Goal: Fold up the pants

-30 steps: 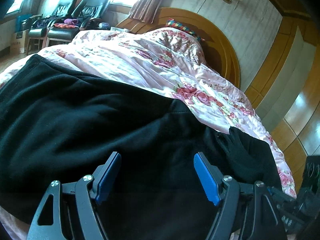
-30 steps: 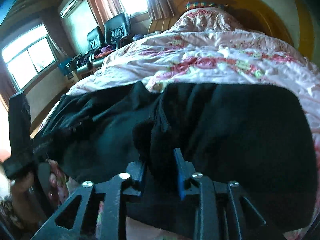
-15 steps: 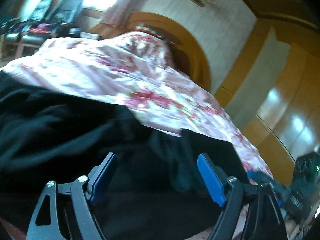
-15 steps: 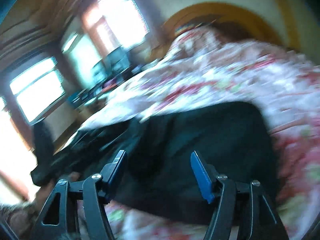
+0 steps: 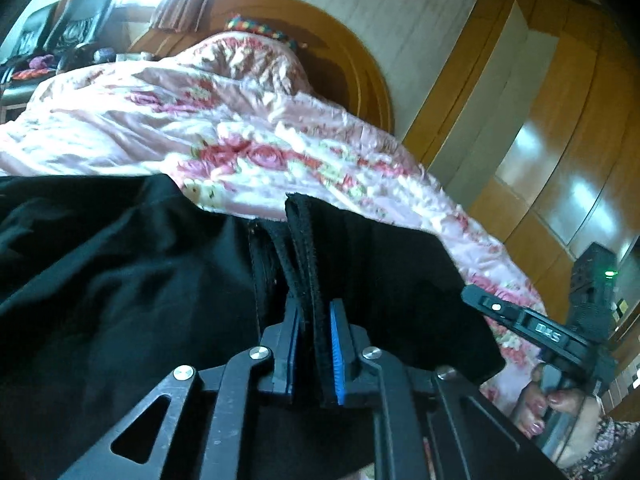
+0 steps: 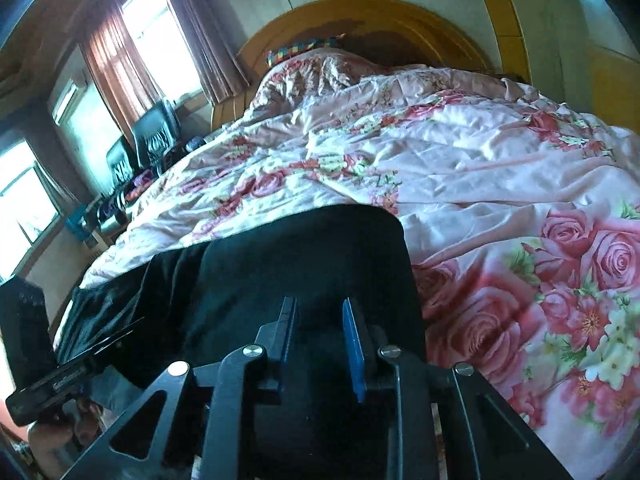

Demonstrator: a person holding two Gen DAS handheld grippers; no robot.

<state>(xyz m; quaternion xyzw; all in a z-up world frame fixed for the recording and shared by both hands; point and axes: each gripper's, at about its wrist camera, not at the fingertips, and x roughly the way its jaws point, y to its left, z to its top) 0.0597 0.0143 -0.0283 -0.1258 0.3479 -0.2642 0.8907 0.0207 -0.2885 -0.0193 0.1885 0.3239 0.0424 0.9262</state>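
A floral quilt (image 6: 460, 152) covers the bed below an arched wooden headboard (image 6: 360, 16); curtained windows (image 6: 156, 40) glow, somewhat blurred.

Black pants (image 5: 120, 280) lie spread over the near edge of the floral bed (image 5: 280, 152). The fabric is rumpled (a thick hemmed edge stands upright at their right side).

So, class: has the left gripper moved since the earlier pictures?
Yes. The left gripper has swung rightward: the wooden headboard sits further left in its view, and its jaws are closing on the black pants.
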